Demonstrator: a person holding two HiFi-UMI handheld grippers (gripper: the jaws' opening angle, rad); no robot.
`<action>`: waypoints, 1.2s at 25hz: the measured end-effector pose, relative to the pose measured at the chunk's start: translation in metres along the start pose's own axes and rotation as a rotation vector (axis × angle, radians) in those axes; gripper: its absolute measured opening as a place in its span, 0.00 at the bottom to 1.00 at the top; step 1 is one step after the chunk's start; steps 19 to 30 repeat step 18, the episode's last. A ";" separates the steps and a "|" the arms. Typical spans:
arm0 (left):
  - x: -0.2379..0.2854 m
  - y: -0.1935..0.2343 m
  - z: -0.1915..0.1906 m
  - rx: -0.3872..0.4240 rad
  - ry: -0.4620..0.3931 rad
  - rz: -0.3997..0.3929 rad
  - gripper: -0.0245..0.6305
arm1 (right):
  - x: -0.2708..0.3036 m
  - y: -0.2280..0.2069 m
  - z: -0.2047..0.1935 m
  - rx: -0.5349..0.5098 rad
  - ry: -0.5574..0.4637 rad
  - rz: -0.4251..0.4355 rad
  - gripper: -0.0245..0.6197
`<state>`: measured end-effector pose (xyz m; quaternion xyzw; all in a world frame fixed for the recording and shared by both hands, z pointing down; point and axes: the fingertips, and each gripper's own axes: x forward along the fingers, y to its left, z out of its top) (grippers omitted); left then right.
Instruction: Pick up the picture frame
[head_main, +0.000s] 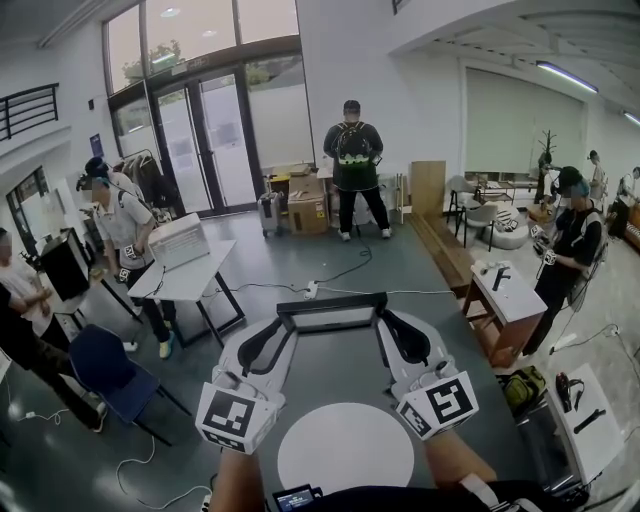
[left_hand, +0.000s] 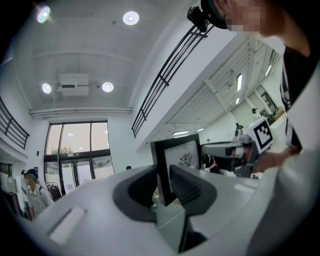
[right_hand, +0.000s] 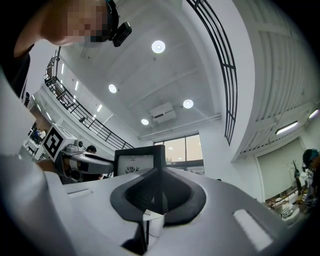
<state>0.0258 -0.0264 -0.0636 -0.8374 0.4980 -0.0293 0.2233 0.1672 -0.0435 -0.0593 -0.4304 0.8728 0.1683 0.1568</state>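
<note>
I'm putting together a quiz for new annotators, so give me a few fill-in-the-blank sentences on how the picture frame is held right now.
1. The picture frame has a ____ border.
2. In the head view, the left gripper clamps the frame's left end and the right gripper its ____ end.
3. Below both grippers in the head view lies a round ____ table.

Missing words: black; right; white

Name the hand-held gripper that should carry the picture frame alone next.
Right, probably. The right hand-held gripper pinches the picture frame's edge squarely, deep between its pads. In the left hand-held gripper the frame seems to sit slanted, though it is also held.
</note>
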 end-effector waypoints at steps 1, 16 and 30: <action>0.000 0.000 -0.001 -0.002 -0.001 -0.002 0.16 | 0.000 0.000 -0.001 0.001 0.000 0.000 0.08; 0.010 -0.002 -0.012 -0.010 0.013 -0.005 0.16 | 0.003 -0.008 -0.014 0.021 0.012 0.001 0.08; 0.015 -0.004 -0.015 -0.007 0.012 -0.005 0.16 | 0.003 -0.014 -0.019 0.023 0.015 0.003 0.08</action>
